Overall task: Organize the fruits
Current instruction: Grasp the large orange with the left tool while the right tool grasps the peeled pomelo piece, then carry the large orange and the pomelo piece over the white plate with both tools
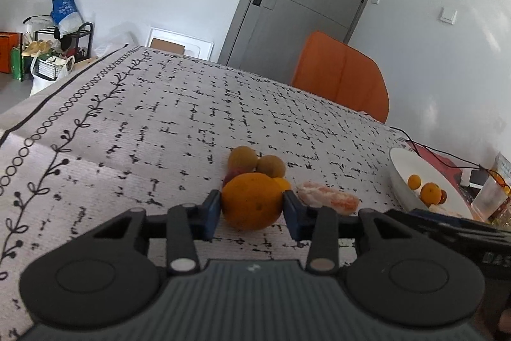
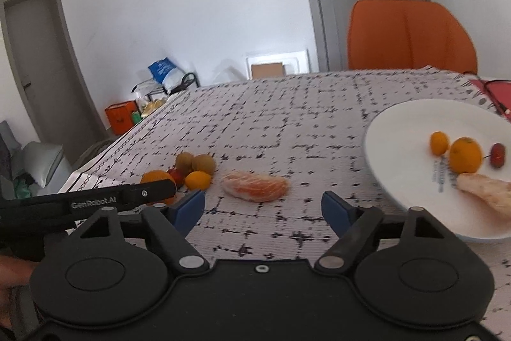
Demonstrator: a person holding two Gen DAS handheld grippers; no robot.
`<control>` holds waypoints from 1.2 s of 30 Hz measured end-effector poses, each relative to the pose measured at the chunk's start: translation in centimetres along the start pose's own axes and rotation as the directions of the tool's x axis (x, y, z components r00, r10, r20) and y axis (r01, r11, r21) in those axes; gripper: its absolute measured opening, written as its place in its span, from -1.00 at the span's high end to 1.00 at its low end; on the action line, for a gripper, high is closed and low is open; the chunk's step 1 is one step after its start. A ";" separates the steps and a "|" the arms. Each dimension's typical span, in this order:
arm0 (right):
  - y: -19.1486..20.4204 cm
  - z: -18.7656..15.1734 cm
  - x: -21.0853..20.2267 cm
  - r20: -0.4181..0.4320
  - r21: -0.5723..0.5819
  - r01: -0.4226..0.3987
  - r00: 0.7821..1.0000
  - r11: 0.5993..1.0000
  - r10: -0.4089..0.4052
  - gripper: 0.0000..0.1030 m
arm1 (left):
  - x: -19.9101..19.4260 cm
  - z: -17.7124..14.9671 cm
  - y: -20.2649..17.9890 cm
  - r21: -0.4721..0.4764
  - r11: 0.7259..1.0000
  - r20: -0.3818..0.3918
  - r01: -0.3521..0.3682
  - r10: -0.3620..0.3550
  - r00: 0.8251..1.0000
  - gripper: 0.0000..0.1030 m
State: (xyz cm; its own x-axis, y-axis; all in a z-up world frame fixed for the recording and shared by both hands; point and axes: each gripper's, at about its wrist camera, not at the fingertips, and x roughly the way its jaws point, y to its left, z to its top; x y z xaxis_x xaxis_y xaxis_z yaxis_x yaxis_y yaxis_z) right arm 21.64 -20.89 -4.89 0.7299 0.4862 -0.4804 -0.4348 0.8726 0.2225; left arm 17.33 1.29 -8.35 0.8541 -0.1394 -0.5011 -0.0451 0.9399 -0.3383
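A large orange [image 1: 252,202] rests on the patterned tablecloth, and my left gripper [image 1: 251,210] is shut on it, a blue pad against each side. Behind it cluster two brown kiwis [image 1: 242,158], a red fruit [image 1: 234,173] and a small yellow citrus [image 1: 282,182]. A peeled orange piece [image 2: 255,186] lies just beyond my right gripper [image 2: 263,208], which is open with nothing between its pads. The white plate [image 2: 399,123] at the right holds two oranges [image 2: 465,155], a small red fruit [image 2: 497,154] and another peeled piece [image 2: 485,190].
An orange chair [image 2: 412,34] stands at the table's far side. A red mat with a black cable [image 1: 440,157] and a clear container [image 1: 488,200] lie past the plate. The tablecloth's edge [image 1: 48,104] drops off at the left. My left gripper's body [image 2: 127,197] crosses the right wrist view.
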 end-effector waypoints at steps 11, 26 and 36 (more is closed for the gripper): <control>0.7 0.6 2.7 -0.055 0.012 -0.015 0.998 1.000 0.016 -0.15 | -1.8 0.7 1.5 -0.013 0.999 0.027 -0.030 0.030 0.999 0.21; 1.1 1.2 5.6 -0.087 -0.008 0.010 0.996 1.000 -0.011 -0.14 | -3.1 0.9 4.2 -0.057 0.996 0.045 -0.069 0.071 0.996 0.21; 2.4 1.3 7.1 -0.092 -0.132 0.063 0.993 0.989 -0.075 -0.52 | -3.5 1.0 4.8 -0.068 0.995 0.054 -0.070 0.073 0.996 0.21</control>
State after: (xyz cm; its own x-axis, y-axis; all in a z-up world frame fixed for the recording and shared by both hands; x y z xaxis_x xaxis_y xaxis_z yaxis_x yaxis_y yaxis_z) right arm 26.48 -15.27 -6.65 0.7093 0.4127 -0.5715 -0.4539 0.8877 0.0777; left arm 14.64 6.60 -7.42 0.8750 -0.0532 -0.4811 -0.1396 0.9240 -0.3560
